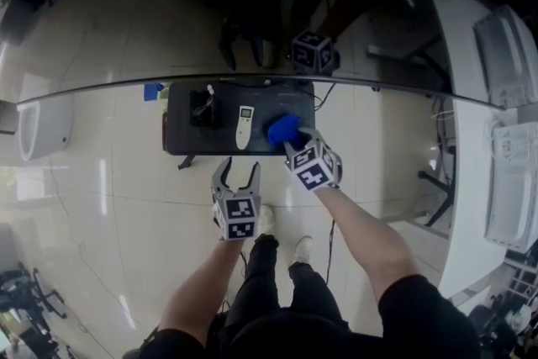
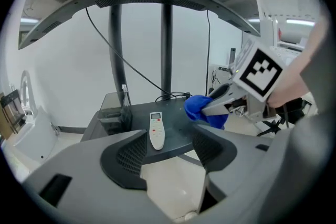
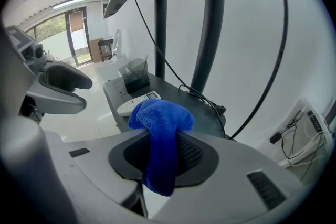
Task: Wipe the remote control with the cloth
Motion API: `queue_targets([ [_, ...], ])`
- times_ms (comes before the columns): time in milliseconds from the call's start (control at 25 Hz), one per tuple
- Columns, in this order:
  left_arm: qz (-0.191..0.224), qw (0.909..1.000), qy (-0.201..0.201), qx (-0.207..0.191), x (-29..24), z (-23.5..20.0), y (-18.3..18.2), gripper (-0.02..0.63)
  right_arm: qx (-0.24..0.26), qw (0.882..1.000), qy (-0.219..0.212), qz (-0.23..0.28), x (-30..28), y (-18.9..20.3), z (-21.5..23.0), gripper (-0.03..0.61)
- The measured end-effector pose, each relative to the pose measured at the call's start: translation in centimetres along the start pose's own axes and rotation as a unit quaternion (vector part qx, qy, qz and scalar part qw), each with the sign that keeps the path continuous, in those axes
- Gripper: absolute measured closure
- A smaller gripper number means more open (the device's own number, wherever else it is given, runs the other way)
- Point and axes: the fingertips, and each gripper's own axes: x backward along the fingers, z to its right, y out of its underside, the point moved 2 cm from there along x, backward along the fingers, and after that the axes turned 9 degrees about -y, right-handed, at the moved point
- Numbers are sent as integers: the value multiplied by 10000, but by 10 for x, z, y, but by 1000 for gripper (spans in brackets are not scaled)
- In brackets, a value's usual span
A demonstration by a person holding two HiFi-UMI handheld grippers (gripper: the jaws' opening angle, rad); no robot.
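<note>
Your right gripper (image 3: 163, 140) has its jaws clamped on the blue cloth (image 3: 160, 128), which bunches above them and hangs in a tail below. The bunch sits over the right part of the dark surface (image 1: 181, 143), just beside the white remote control (image 1: 244, 127) and, as far as the views show, not yet on it. The remote lies flat near the middle of the surface, display end away from you. Your left gripper (image 1: 235, 174) hovers off the near edge, its jaws wide with nothing between them. Lower the bunched end onto the remote and stroke along its length. Let only cloth touch it, never the jaw tips. The remote looks light and will likely slide, so consider pinning its near end with the left jaws, and stay clear of the dark box (image 1: 203, 107) beside it.
</note>
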Motion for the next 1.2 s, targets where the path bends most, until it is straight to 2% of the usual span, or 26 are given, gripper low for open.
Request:
queue_targets([
  [200, 73, 9998, 161, 7, 12, 7, -5, 342, -5, 9992, 242, -311, -33, 9, 18, 474],
  [440, 272, 9995, 185, 10, 16, 8, -10, 342, 141, 9985, 232, -465, -59, 12, 23, 462],
  [600, 357, 9992, 158, 35, 22, 8, -13, 342, 87, 9988, 276, -400, -43, 11, 23, 422],
  [720, 463, 9989, 106, 1, 32, 10, -18, 342, -13, 9991, 309, -301, -20, 10, 22, 422],
  [840, 599, 9982, 45, -9, 52, 14, -31, 342, -64, 9996, 249, -84, 9, 5, 12, 422],
  [960, 759, 9971, 85, 75, 83, 22, -49, 342, -29, 9992, 37, 387, 53, -7, -13, 422],
  [1160, 1426, 9894, 278, 28, 159, 40, -94, 364, -37, 9905, -175, 1362, 163, -35, -63, 422],
  [1200, 1576, 9871, 291, -2, 177, 44, -103, 392, 13, 9876, -225, 1556, 186, -41, -73, 422],
])
